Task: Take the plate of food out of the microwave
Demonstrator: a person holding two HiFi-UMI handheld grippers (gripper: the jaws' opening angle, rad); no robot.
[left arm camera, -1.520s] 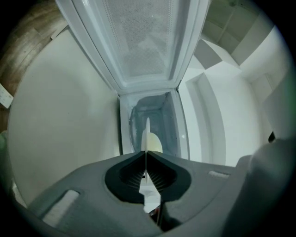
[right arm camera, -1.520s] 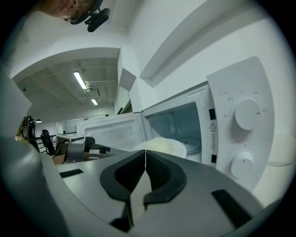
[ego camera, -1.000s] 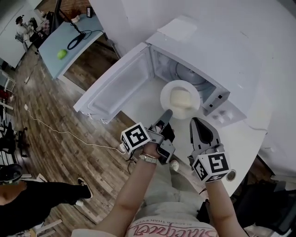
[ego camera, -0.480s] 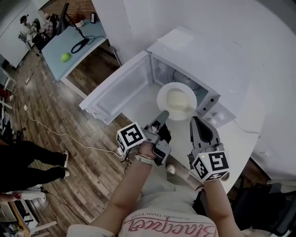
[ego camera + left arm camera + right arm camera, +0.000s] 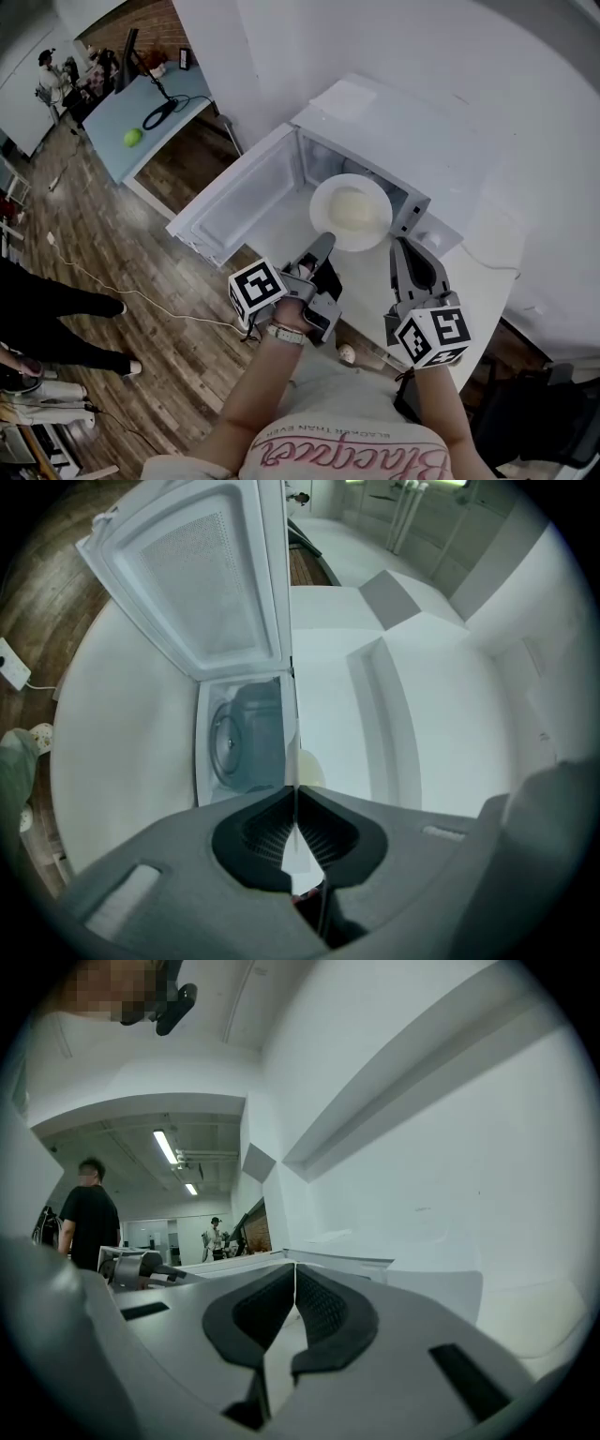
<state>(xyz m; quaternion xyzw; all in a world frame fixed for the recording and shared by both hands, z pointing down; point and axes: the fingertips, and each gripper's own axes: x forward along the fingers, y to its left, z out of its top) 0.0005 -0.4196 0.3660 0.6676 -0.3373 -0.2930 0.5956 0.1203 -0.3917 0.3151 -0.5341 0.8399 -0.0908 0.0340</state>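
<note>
A white plate [image 5: 352, 213] with a pale mound of food [image 5: 349, 208] hangs at the mouth of the open white microwave [image 5: 412, 141]. My left gripper [image 5: 323, 246] is shut on the plate's near rim. In the left gripper view the plate [image 5: 300, 864] shows edge-on as a thin white sliver pinched between the pads, with the cavity [image 5: 248, 738] and turntable behind it. The door [image 5: 239, 202] is swung wide to the left. My right gripper [image 5: 405, 246] hovers just right of the plate, shut and holding nothing, its jaws [image 5: 295, 1274] aimed along the white counter.
The microwave stands on a white counter [image 5: 487, 244] against a white wall. Its open door [image 5: 202, 574] juts out over the wood floor. A blue table with a green ball [image 5: 132, 137] stands at the far left. A person's legs [image 5: 56, 314] are at the left edge.
The left gripper keeps its hold on the plate, which has come slightly nearer and out of the cavity. The person at the lower left has walked further left.
</note>
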